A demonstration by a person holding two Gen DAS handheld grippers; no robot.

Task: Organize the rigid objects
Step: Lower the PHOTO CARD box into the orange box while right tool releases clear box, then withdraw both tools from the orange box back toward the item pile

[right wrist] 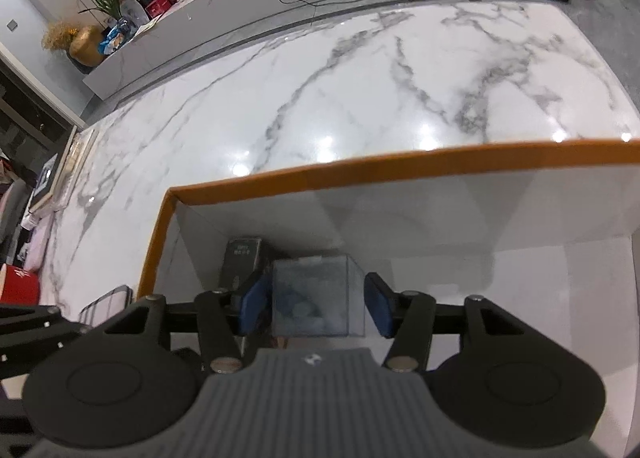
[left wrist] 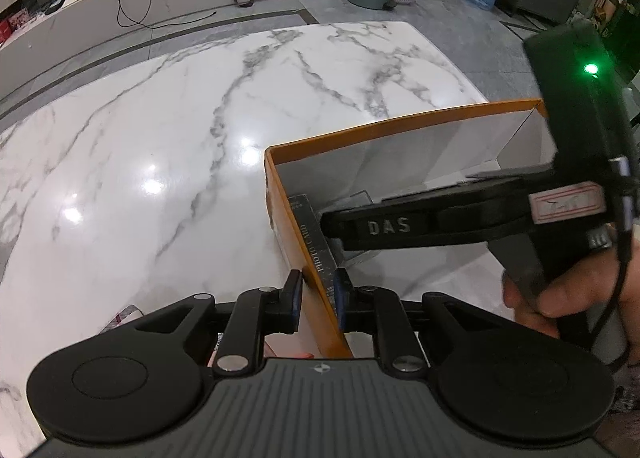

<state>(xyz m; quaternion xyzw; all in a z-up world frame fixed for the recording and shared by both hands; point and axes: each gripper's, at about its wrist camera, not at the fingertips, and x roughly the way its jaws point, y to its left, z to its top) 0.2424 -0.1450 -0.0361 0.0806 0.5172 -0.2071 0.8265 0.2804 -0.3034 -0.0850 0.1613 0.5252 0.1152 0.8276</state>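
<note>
A big white marble tabletop [right wrist: 320,90] fills the room's middle, w/ a long low counter, plants and a grey bin behind it. On the near part stands an orange-edged box [right wrist: 400,172], white inside.

The left tool [left wrist: 316,300] stands astride the left wall of this box: one pad outside, one pad inside, both just beside the wall. I think it steadies the box, but if the pads really press on the cardboard, I cannot tell.

The right tool [right wrist: 318,304] is down inside the box. Between its blue fingers [right wrist: 254,306] is a clear plastic case [right wrist: 318,298] w/ something bluish in it. The left finger seems to touch the case, the right one shows a small gap, so the tool looks released or nearly so; case seems to rest on the box floor, approx. in the left near corner.

Beside it, against the left wall, a dark photo-card box [left wrist: 316,238] stands on edge, already placed.

Progress, as I judge: two things are in the box, most of the box floor is bare. Outside, at the tabletop's left edge, some flat things like frames [right wrist: 64,170] lie, and a wire-like item [right wrist: 106,304] near the box corner; maybe these are left to sort, not sure. So the task looks partly done, w/ the second item just being set.
</note>
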